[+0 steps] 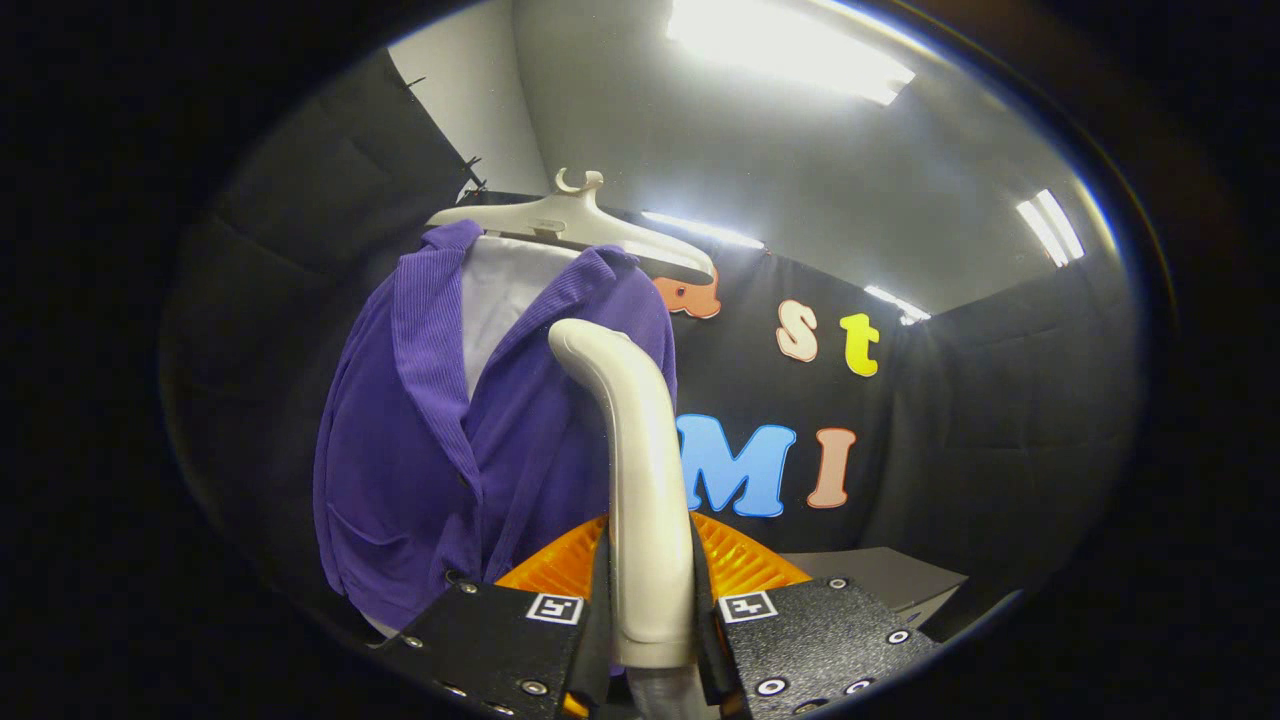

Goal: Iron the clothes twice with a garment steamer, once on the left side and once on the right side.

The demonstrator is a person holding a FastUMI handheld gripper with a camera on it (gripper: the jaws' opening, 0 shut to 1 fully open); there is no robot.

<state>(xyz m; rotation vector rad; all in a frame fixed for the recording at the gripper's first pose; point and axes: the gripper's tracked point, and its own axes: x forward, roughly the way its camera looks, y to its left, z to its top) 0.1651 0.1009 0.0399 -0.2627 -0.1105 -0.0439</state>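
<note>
The ribbed purple jacket point(440, 440) beyond the claw point(650, 610) hangs on a cream hanger point(575, 222) over a white lining. The steamer handle point(640, 480) clamped between the fingers is cream, its ridged base point(740, 565) orange

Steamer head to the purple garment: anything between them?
Nothing visible. The gripper is shut on the steamer, whose head reaches up in front of the purple garment hanging from the hanger.
</note>
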